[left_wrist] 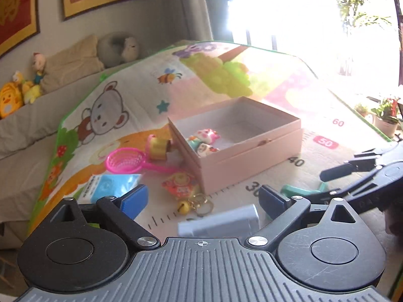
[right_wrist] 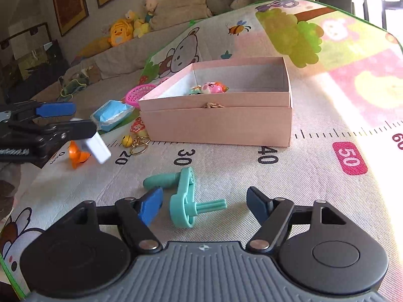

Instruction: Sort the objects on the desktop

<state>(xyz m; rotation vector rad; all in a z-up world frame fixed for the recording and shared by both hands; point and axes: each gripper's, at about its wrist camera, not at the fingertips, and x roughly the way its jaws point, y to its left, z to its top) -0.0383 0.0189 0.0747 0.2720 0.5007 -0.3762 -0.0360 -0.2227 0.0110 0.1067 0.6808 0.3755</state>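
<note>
An open pink box (left_wrist: 252, 148) (right_wrist: 219, 123) stands on the play mat and holds small cartoon figurines (left_wrist: 205, 139) (right_wrist: 210, 87). My left gripper (left_wrist: 202, 198) (right_wrist: 73, 118) is open. A small white-grey block (left_wrist: 221, 222) (right_wrist: 98, 147) is below its fingers and seems to be in mid-air, blurred. My right gripper (right_wrist: 204, 202) (left_wrist: 335, 180) is open and low over a teal plastic toy (right_wrist: 185, 196) (left_wrist: 299, 191) that lies on the mat between its fingers.
Left of the box lie a pink toy strainer (left_wrist: 128, 162), a gold-and-pink toy (left_wrist: 157, 147), a blue tissue pack (left_wrist: 110, 186) (right_wrist: 112, 113), a colourful keychain with a bell (left_wrist: 182, 187) (right_wrist: 137, 136) and an orange toy (right_wrist: 78, 154). Plush toys (right_wrist: 121, 31) sit on the sofa behind.
</note>
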